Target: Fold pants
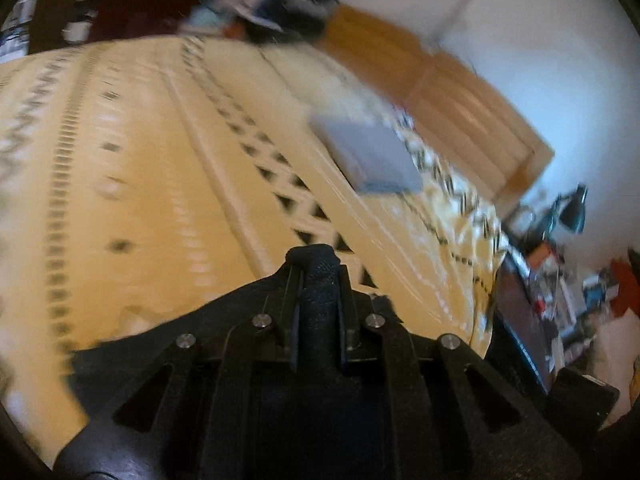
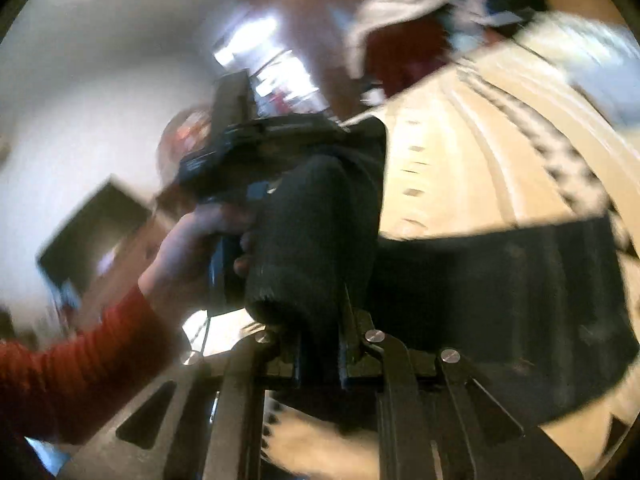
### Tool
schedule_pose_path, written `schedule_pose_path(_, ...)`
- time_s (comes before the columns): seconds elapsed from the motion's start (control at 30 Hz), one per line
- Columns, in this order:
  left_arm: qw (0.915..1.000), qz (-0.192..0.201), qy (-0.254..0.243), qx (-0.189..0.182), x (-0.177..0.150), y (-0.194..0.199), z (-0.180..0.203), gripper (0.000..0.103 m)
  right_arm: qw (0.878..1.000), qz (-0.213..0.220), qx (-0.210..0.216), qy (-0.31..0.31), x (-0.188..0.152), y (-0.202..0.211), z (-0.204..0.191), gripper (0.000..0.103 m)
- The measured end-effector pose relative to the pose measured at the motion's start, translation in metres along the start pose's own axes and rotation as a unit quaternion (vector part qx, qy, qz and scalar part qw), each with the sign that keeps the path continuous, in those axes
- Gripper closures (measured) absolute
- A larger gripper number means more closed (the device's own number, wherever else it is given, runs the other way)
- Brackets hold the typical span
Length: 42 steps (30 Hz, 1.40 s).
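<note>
Left wrist view: left gripper [image 1: 318,268] has its jaws nearly closed, pinching a fold of the dark pants [image 1: 320,304] between the fingers. The fabric pokes out past the tips and hangs back under the gripper body, near edge of frame. Below is the bed cover [image 1: 152,168], cream-yellow with rows of black triangles and dashes. A grey folded item [image 1: 372,156] lies on the cover, far right. A wooden headboard [image 1: 452,92] runs along the far right side against a white wall [image 1: 540,40]. A pile of mixed clothes [image 1: 276,4] sits at the far end of the bed. Clutter on the right is too blurred to name.

Right wrist view: right gripper [image 2: 320,344] has its jaws nearly closed, clamped on a thick bunch of the same pants [image 2: 316,236]. The rest of the fabric spreads right over the bed cover [image 2: 480,168]. On the left a person's hand [image 2: 192,248] in a red sleeve [image 2: 76,368] holds the other gripper's handle, touching the bunched cloth. Heavy blur everywhere.
</note>
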<state>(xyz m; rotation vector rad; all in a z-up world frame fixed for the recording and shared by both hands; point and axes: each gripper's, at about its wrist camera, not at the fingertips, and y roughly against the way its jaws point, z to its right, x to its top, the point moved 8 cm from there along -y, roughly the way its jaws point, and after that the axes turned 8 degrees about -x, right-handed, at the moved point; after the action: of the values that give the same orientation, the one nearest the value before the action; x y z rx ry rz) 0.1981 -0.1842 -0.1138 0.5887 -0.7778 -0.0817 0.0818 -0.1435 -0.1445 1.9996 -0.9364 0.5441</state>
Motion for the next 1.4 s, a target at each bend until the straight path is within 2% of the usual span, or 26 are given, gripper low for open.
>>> schedule_pose_path(0.1,0.9989,-0.045,-0.002,-0.015,-0.014,-0.065,0.015,0.089,0.996,0.000,-0.004,-0.089,-0.001,0.020,0.077,0.088)
schedule_pose_path(0.17,0.9974,-0.071,-0.003,-0.015,-0.024,-0.104,0.020,0.089,0.993,0.000,-0.010,-0.119,-0.012,0.033,0.108,0.088)
schedule_pose_path(0.27,0.9953,-0.096,0.000,-0.009,-0.039,-0.138,0.025,0.089,0.986,-0.009,-0.001,-0.168,-0.022,0.042,0.152,0.088)
schedule_pose_path(0.47,0.9931,-0.108,-0.034,0.031,-0.043,-0.153,0.039,0.088,0.981,-0.030,0.021,-0.191,-0.041,0.047,0.182,0.088)
schedule_pose_path(0.57,0.9926,-0.107,-0.041,0.041,-0.043,-0.169,0.043,0.082,0.980,-0.040,0.023,-0.192,-0.044,0.048,0.191,0.085)
schedule_pose_path(0.63,0.9917,-0.101,-0.058,0.053,-0.051,-0.183,0.041,0.067,0.982,-0.061,0.007,-0.178,-0.049,0.040,0.197,0.083)
schedule_pose_path(0.67,0.9905,-0.102,-0.064,0.066,-0.057,-0.190,0.038,0.063,0.983,-0.070,-0.004,-0.170,-0.052,0.043,0.198,0.081)
schedule_pose_path(0.7,0.9890,-0.104,-0.072,0.076,-0.059,-0.195,0.039,0.055,0.983,-0.081,-0.019,-0.163,-0.056,0.048,0.199,0.077)
schedule_pose_path(0.73,0.9874,-0.108,-0.085,0.078,-0.060,-0.197,0.043,0.041,0.983,-0.085,-0.031,-0.159,-0.056,0.053,0.201,0.064)
schedule_pose_path(0.8,0.9888,-0.104,-0.088,0.059,-0.055,-0.191,0.057,0.022,0.983,-0.091,-0.038,-0.156,-0.055,0.069,0.205,0.062)
schedule_pose_path(0.9,0.9947,-0.053,-0.085,0.022,-0.037,-0.153,0.081,0.022,0.987,-0.086,-0.054,-0.121,-0.042,0.093,0.202,0.062)
schedule_pose_path(0.97,0.9964,-0.012,-0.081,0.023,-0.023,-0.119,0.084,0.021,0.991,-0.070,-0.065,-0.093,-0.025,0.099,0.196,0.062)
schedule_pose_path(1.03,0.9971,0.023,-0.064,0.034,-0.013,-0.080,0.072,0.021,0.994,-0.045,-0.063,-0.074,0.005,0.100,0.195,0.062)
schedule_pose_path(1.1,0.9958,0.049,-0.044,0.063,-0.011,-0.041,0.046,0.020,0.995,-0.041,-0.068,-0.068,0.025,0.089,0.199,0.062)
schedule_pose_path(1.17,0.9936,0.055,-0.026,0.095,-0.021,-0.007,0.020,0.020,0.992,-0.078,-0.091,-0.042,0.028,0.062,0.204,0.062)
schedule_pose_path(1.2,0.9919,0.054,-0.016,0.114,-0.029,0.008,0.005,0.020,0.987,-0.110,-0.108,-0.036,0.022,0.045,0.210,0.062)
schedule_pose_path(1.27,0.9894,0.046,0.012,0.138,-0.047,0.029,-0.021,0.020,0.981,-0.155,-0.108,-0.042,0.007,0.021,0.212,0.062)
schedule_pose_path(1.3,0.9876,0.043,0.025,0.149,-0.058,0.039,-0.033,0.020,0.981,-0.155,-0.109,-0.046,0.003,0.018,0.214,0.064)
schedule_pose_path(1.33,0.9863,0.042,0.032,0.156,-0.067,0.047,-0.040,0.020,0.982,-0.148,-0.106,-0.043,0.003,0.021,0.212,0.072)
schedule_pose_path(1.37,0.9848,0.040,0.038,0.164,-0.076,0.053,-0.045,0.020,0.984,-0.138,-0.105,-0.038,0.004,0.026,0.209,0.087)
schedule_pose_path(1.4,0.9839,0.039,0.047,0.168,-0.086,0.060,-0.051,0.021,0.987,-0.124,-0.091,-0.036,0.007,0.034,0.202,0.092)
